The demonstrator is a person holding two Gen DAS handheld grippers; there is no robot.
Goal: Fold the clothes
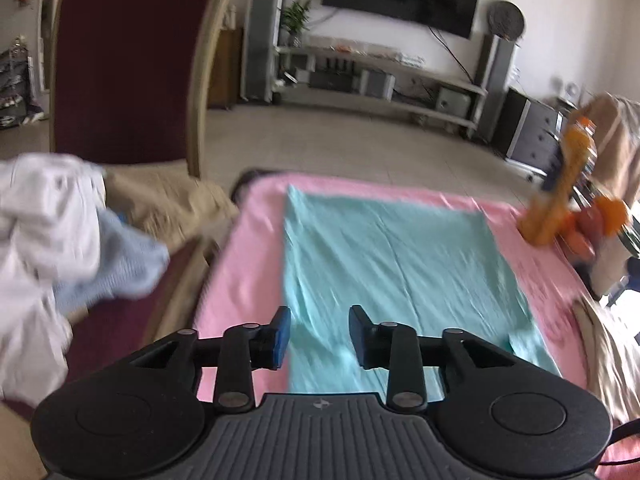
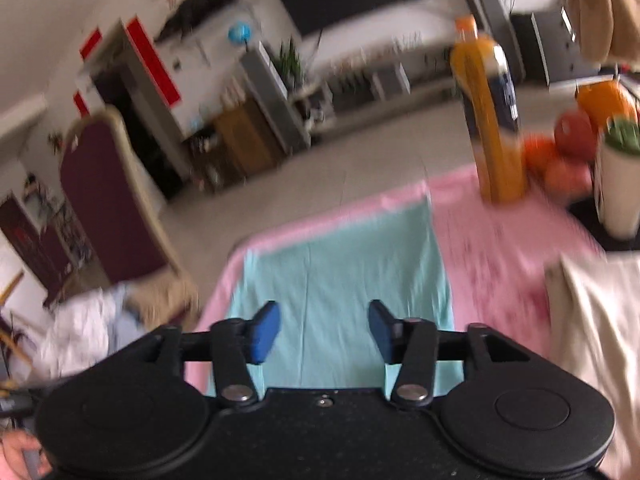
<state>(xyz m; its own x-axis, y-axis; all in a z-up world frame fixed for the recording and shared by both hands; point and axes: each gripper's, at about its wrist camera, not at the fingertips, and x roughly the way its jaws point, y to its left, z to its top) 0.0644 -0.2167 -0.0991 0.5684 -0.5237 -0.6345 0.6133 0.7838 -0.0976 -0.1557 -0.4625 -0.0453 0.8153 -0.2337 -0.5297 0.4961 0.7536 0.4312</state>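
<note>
Left wrist view, cloth: flat teal rectangular fabric garment lies spread on the pink cloth-covered counter, directly ahead of and below the left hand-held gripper.
Left wrist view, long axis: the garment runs away from the camera, its near edge under the fingertips and its far edge toward the room.
Left wrist view, jaws: parted to a moderate gap with nothing between the blue pads; they hang clear above the fabric.
Left wrist view, side pile: crumpled white and pale-blue clothes sit on the maroon chair seat, left of the counter.
Right wrist view, cloth: the same garment lies ahead of the right hand-held gripper, long axis again pointing away.
Right wrist view, jaws: set apart, holding nothing.
Right wrist view, neighbours: tall orange juice bottle and round fruit stand well right of the garment.
Judgement, nearer hand: both hover over the near edge, left toward its left side and right toward its right.
</note>
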